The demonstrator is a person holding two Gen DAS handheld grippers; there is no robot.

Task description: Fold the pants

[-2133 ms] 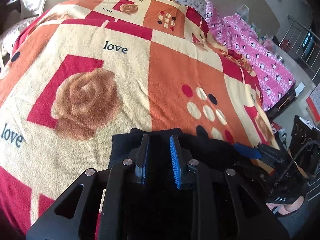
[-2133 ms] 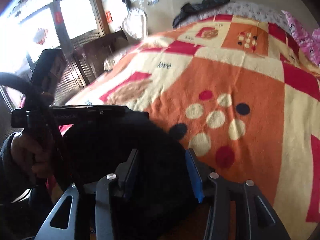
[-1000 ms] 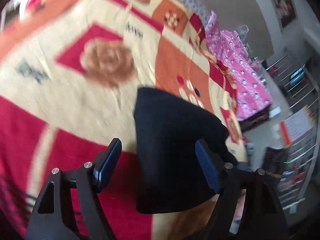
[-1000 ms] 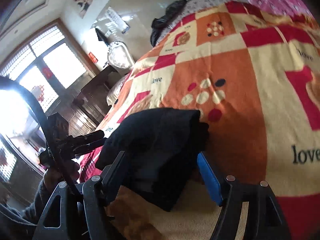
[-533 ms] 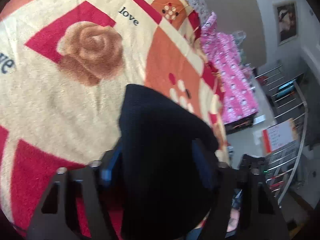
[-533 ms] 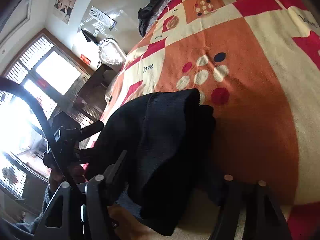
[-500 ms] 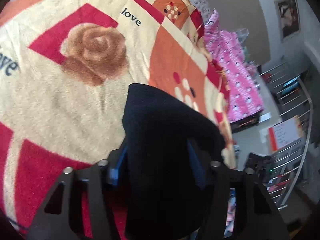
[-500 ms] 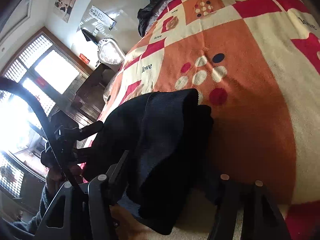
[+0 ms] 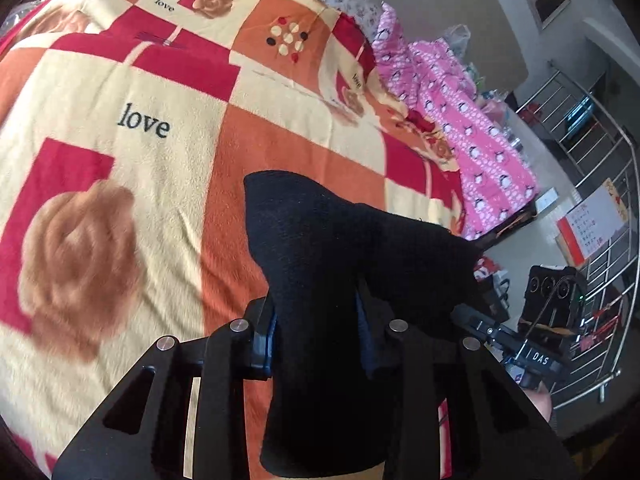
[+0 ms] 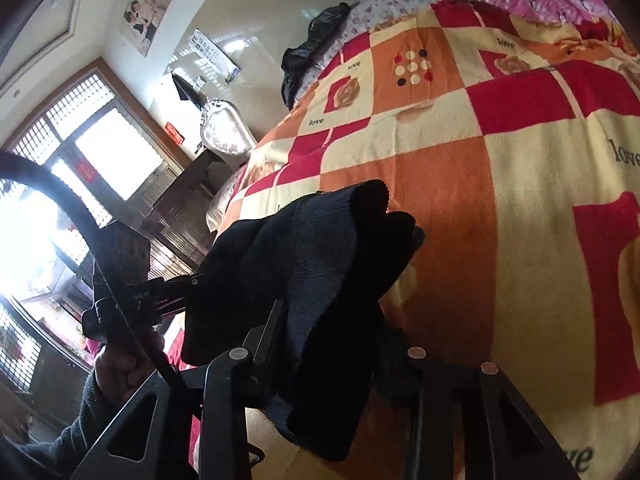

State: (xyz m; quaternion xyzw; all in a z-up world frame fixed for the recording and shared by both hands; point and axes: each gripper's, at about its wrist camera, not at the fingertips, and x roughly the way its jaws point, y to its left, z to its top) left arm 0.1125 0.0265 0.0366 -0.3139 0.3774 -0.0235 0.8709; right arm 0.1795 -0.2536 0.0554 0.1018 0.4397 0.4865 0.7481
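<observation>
The black pants (image 9: 340, 232) are a thick folded bundle held just above the orange, red and cream blanket (image 9: 160, 128). My left gripper (image 9: 316, 320) has its jaws closing on the bundle's near left part, pads pressing the cloth. In the right wrist view the pants (image 10: 320, 240) bulge up between the jaws of my right gripper (image 10: 332, 320), which are also closing and pinch the right part. The blue pads are mostly hidden by cloth. Each view shows the other gripper at its edge, with a hand (image 10: 120, 368) on the left one.
A pink penguin-print cloth (image 9: 460, 128) lies along the bed's right side. A black garment (image 10: 308, 60) sits at the head of the bed. Metal railings (image 9: 592, 160) and a red-and-white board stand right of the bed; a dark dresser with a mirror (image 10: 224, 128) stands left.
Both grippers went from open on either side of the bundle to closed on it. The bundle has since moved across the blanket and risen a little.
</observation>
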